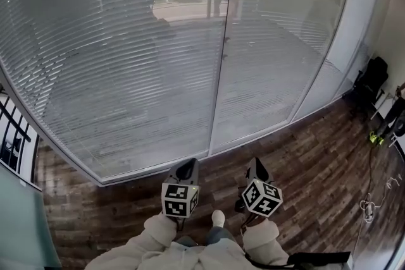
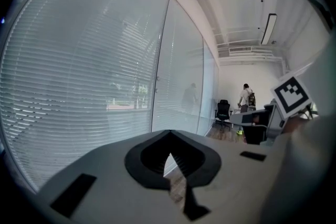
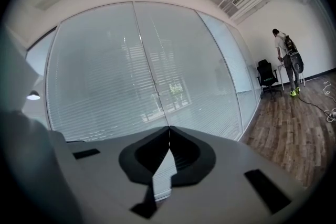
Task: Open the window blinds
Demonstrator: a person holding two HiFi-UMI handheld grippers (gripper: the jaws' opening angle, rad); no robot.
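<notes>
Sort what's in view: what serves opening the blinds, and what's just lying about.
For the job: window blinds; left claw and right claw, both shut and empty.
Not part of it: black office chair; cable on the floor; person at the far wall.

Blinds (image 1: 126, 60) fill the window wall ahead, down to the floor (image 1: 304, 155). Left tool (image 1: 188, 162) and right tool (image 1: 255, 161) side by side before them. Chair (image 1: 373, 79) and person (image 3: 286, 57) far right, near the window wall.

Chair (image 3: 268, 77) near person (image 3: 286, 57), perhaps backpacked
</notes>
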